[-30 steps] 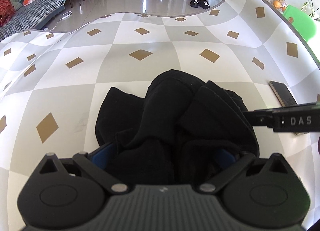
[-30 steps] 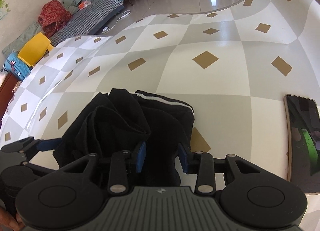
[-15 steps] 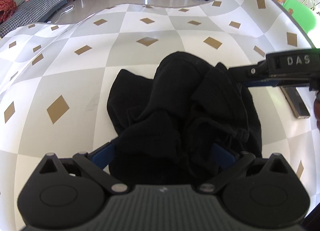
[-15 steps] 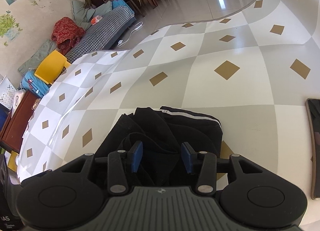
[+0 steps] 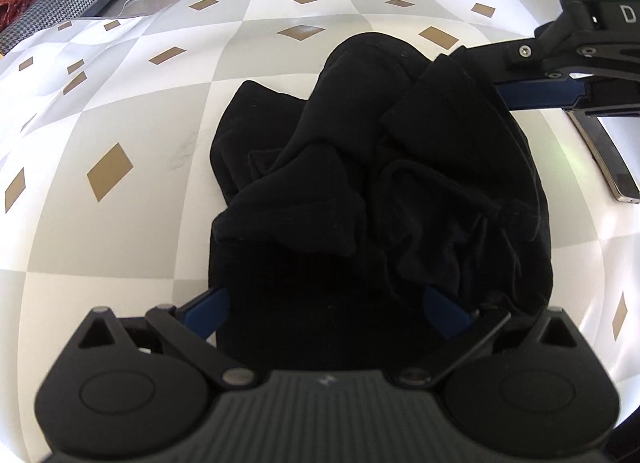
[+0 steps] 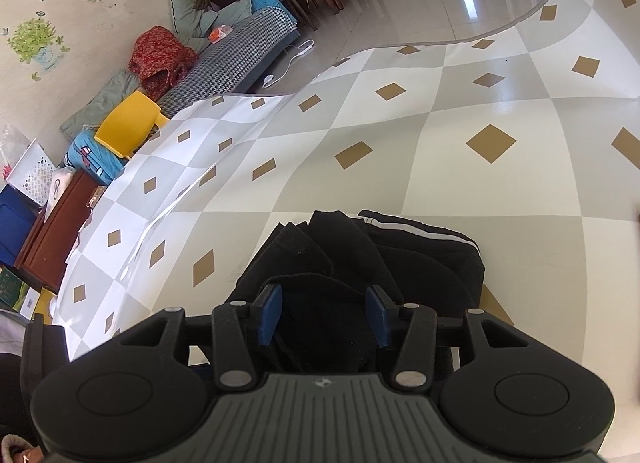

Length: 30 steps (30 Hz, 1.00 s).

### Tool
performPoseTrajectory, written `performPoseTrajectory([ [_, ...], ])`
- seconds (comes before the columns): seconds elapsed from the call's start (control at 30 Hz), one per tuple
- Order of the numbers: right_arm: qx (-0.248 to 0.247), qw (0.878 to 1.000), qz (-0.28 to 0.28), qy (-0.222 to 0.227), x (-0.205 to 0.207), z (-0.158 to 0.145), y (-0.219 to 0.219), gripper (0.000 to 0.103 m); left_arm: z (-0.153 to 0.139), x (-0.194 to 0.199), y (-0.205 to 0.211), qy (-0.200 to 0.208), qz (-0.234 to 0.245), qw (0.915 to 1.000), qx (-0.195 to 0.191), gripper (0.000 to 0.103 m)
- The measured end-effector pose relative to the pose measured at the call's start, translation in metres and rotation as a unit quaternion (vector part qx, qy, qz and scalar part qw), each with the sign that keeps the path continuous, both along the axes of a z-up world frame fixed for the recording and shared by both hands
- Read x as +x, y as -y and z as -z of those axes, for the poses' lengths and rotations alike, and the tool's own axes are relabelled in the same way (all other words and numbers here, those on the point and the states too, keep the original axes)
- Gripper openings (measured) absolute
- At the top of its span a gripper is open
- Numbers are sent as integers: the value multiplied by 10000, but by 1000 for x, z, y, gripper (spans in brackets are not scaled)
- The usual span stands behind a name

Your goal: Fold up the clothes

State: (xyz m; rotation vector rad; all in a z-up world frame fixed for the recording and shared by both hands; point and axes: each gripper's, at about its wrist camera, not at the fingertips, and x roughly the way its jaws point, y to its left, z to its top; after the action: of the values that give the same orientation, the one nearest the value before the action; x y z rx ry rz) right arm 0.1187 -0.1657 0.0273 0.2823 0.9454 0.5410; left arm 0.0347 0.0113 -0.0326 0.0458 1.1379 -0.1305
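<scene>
A crumpled black garment (image 5: 360,167) lies in a heap on the checked tablecloth (image 5: 120,123). My left gripper (image 5: 326,303) has its blue fingers (image 5: 208,311) spread wide at the near edge of the heap, their tips hidden by cloth lying over and between them. In the right wrist view the garment (image 6: 420,259) shows white stripes along its far edge. My right gripper (image 6: 324,313) has its jaws opening, with a fold of black cloth between the pads (image 6: 270,315). From the left wrist view its fingers (image 5: 536,93) reach in over the heap's far right side.
A phone (image 5: 604,159) lies on the tablecloth just right of the garment. The cloth (image 6: 480,183) spreads wide beyond the heap, with its loose edge hanging off at the left. A sofa (image 6: 240,59) and a yellow stool (image 6: 128,127) stand on the floor beyond.
The right gripper's pads have spread apart around the cloth, and it now sits higher and farther right in the left wrist view. The left gripper has sunk and tipped further down over the heap.
</scene>
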Motion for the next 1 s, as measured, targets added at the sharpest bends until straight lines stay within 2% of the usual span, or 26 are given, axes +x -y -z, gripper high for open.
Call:
performPoseTrajectory([
  [0.33,154,9998,-101,-38,-3,-5,0,46,6,-1,3,55,-6,9999,98,103],
  [0.67,315,9995,39,-67,-1,-12,9,46,6,-4,3,138,-8,9998,115,103],
  [1.0,312,9993,-15,-198,-2,-5,7,46,8,-7,5,197,-17,9996,176,103],
])
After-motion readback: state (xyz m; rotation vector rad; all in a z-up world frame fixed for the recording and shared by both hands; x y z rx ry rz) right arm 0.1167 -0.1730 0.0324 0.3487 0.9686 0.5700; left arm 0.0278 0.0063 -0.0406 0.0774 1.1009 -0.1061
